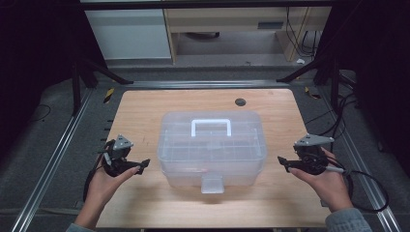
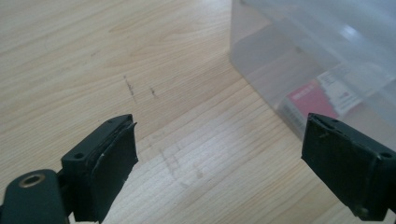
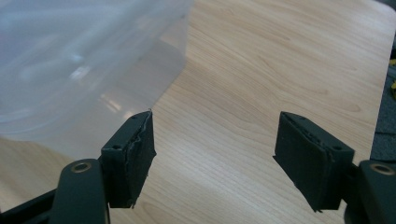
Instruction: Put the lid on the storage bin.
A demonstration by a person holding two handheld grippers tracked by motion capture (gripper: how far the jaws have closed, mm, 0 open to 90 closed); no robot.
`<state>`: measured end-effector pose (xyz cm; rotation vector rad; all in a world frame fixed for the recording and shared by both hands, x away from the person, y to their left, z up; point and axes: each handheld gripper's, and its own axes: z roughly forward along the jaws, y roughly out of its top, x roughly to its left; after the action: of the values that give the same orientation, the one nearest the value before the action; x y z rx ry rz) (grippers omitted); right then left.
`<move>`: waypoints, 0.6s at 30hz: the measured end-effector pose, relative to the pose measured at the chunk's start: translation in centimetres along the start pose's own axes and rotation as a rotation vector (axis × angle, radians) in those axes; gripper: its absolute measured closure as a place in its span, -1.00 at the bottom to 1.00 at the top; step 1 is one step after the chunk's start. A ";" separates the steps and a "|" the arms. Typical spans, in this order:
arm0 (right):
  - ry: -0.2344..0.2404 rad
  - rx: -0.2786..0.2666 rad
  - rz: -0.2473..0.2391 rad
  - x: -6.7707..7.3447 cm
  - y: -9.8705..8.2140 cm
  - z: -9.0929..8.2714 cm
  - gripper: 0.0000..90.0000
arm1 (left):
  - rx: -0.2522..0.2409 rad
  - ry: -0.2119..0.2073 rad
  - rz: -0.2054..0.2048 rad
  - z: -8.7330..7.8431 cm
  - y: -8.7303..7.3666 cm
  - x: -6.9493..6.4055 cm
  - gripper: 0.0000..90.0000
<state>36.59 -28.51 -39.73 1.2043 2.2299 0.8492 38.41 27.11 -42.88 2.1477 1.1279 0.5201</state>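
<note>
Both hands sit nearest us: left gripper (image 1: 143,166) and right gripper (image 1: 282,161), jaws apart, point inward at the clear box (image 1: 212,145) midway between

We see a translucent plastic storage box (image 1: 212,145) at the centre of the frame on the tabletop (image 1: 145,111), lid closed, white handle (image 1: 211,126) on top, front latch (image 1: 212,184) facing the lower edge.
</note>
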 end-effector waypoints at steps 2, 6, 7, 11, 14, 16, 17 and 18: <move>-0.004 0.018 0.012 -0.5 -0.1 0.8 -0.32 | 0.016 0.004 -0.007 0.5 -0.2 0.4 -0.79; -0.010 0.044 0.017 -1.1 -0.3 2.1 -0.23 | 0.055 0.008 -0.009 1.6 -0.4 1.1 -0.80; -0.011 0.051 0.027 -1.4 -0.3 2.6 -0.20 | 0.059 0.010 -0.010 1.8 -0.4 1.2 -0.81; -0.015 0.069 0.046 -2.1 -0.5 4.2 -0.05 | 0.079 0.014 -0.014 2.9 -0.6 1.6 -0.81; -0.011 0.094 0.056 -2.6 -0.6 5.3 -0.01 | 0.099 0.014 -0.014 3.9 -0.6 1.9 -0.81; -0.014 0.108 0.060 -3.1 -0.6 6.2 -0.01 | 0.107 0.012 -0.014 4.4 -0.6 2.0 -0.81; -0.014 0.113 0.065 -3.2 -0.6 6.5 -0.02 | 0.110 0.014 -0.014 4.6 -0.6 2.1 -0.80; -0.016 0.117 0.068 -3.4 -0.6 6.8 -0.03 | 0.117 0.011 -0.015 5.0 -0.6 2.2 -0.80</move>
<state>42.37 -29.60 -44.54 1.3421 2.2644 0.7413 42.26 27.42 -46.74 2.2365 1.2066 0.4704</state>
